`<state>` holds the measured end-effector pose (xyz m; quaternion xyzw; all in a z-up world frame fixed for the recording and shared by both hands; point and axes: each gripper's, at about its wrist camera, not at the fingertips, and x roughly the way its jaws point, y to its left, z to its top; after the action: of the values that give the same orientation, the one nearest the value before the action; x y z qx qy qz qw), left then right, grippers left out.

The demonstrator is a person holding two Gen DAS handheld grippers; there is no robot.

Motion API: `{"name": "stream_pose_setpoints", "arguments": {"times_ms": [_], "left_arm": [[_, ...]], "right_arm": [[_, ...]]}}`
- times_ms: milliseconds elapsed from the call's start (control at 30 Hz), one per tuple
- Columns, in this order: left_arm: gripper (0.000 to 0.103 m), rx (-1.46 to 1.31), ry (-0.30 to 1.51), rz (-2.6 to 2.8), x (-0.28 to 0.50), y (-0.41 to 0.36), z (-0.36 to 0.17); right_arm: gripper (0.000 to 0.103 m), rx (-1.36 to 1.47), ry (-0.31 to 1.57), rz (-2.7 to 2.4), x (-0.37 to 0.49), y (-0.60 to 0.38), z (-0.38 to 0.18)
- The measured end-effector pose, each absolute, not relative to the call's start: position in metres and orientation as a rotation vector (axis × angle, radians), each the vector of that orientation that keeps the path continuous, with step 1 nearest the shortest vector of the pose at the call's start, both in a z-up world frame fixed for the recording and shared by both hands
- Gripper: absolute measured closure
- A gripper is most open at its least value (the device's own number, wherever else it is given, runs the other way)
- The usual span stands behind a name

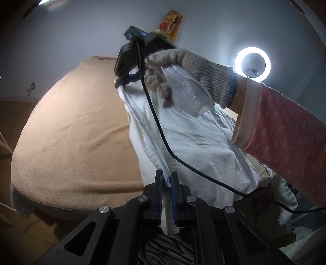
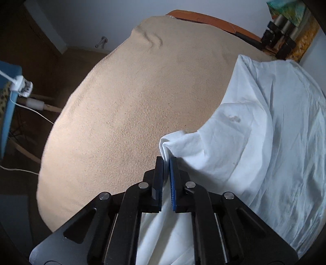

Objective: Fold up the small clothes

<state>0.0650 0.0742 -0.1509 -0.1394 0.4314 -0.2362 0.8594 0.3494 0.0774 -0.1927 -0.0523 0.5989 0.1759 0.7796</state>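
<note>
Both my grippers, left gripper (image 1: 167, 179) and right gripper (image 2: 166, 165), were clenched on edges of the white garment (image 2: 264, 132) above the beige blanket (image 2: 132, 102); it seemed light, limp, best pinched at corners

White garment (image 1: 195, 146), plain, no print on it. Under it a tan blanket (image 2: 126, 106), even and sandy. Both grippers are black with blue pads (image 2: 173, 183); the left gripper (image 1: 167, 183) shows the same blue strip. A grey knitted glove (image 1: 195, 67) with a blue cuff edge, then a pink sleeve (image 1: 285, 146) dotted with small white marks. Black cable (image 1: 159, 126) across the white. Far right, a picture (image 2: 293, 12) in greens and yellows.
</note>
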Motion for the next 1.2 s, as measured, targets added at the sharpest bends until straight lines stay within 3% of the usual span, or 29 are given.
{"name": "stream_pose_setpoints", "arguments": {"times_ms": [533, 967, 1200], "left_arm": [[0.099, -0.188, 0.904, -0.63, 0.06, 0.019, -0.127], [0.101, -0.104, 0.963, -0.71, 0.059, -0.031, -0.137], [0.097, -0.038, 0.968, -0.711, 0.051, -0.042, -0.136]], "right_arm": [[0.099, 0.215, 1.091, 0.474, 0.327, -0.055, -0.122], [0.099, 0.257, 1.068, 0.333, 0.311, -0.144, -0.135], [0.099, 0.236, 1.114, 0.268, 0.315, -0.157, -0.167]]}}
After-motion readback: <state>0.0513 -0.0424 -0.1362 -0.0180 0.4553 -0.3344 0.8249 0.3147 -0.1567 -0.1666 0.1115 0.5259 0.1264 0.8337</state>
